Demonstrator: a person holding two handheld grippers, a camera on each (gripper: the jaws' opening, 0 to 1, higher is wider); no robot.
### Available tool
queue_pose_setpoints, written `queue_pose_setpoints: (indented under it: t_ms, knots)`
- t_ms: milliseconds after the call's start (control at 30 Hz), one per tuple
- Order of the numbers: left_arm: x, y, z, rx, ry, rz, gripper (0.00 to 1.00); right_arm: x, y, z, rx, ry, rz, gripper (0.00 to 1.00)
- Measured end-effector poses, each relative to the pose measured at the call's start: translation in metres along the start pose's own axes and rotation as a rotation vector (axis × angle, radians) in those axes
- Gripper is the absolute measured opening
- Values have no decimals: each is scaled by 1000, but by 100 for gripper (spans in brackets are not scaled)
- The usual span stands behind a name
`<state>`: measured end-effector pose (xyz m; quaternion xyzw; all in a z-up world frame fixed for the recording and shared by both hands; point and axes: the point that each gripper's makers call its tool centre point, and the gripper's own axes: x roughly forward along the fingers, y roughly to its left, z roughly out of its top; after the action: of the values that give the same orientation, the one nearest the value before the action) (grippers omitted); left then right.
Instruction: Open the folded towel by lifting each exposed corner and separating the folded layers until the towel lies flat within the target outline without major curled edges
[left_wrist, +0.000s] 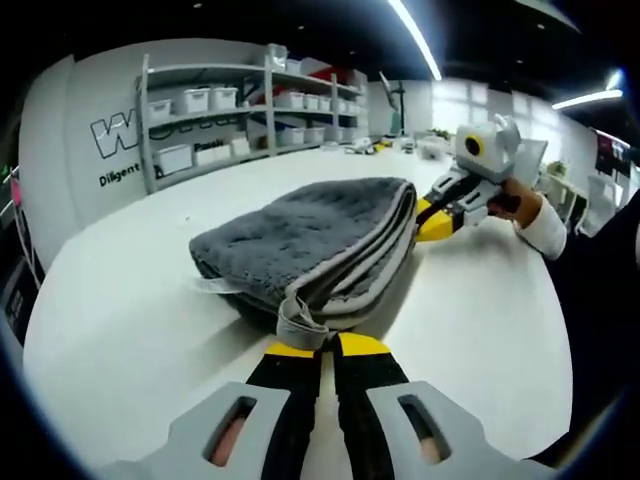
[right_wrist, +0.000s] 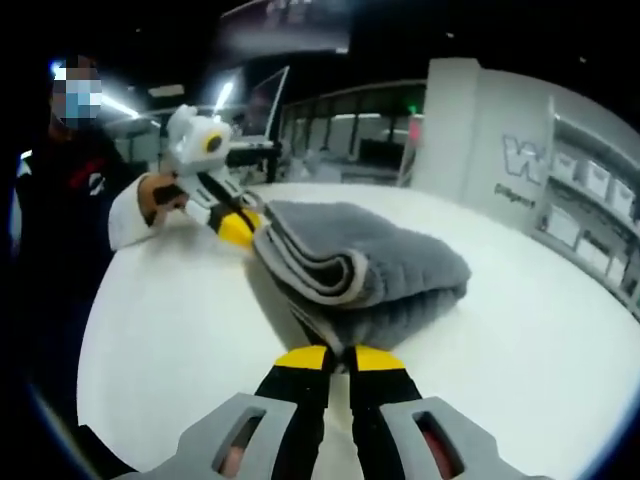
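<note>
A grey folded towel (left_wrist: 310, 235) with a pale hem lies in thick layers on the white table (left_wrist: 120, 330). My left gripper (left_wrist: 325, 345) is shut on the hem at the towel's near corner, its yellow tips pressed together. Across the towel, my right gripper (left_wrist: 432, 222) pinches the opposite end, held by a hand. In the right gripper view the towel (right_wrist: 380, 255) bulges ahead, its layered edge facing left. There my right gripper (right_wrist: 340, 357) is shut on a dark fold, and the left gripper (right_wrist: 240, 228) grips the far corner.
Shelves with white bins (left_wrist: 215, 100) stand behind the table along a wall with lettering (left_wrist: 120, 135). A person in dark clothes with a white sleeve (right_wrist: 125, 215) stands at the table's left side in the right gripper view. Bare tabletop (right_wrist: 540, 330) surrounds the towel.
</note>
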<state>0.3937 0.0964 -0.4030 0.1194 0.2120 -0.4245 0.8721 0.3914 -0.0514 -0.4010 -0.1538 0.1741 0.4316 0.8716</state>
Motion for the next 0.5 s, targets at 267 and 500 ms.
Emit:
queue_pose_setpoints:
  t_ms: [267,500]
  knots:
    - [-5,-6,-1,16,-5,-21,5,-2,5,-2,33,-5,53,2]
    - [-6,-11,-4,30,2,-24,5,-4,8,-3,40,-7,75,2]
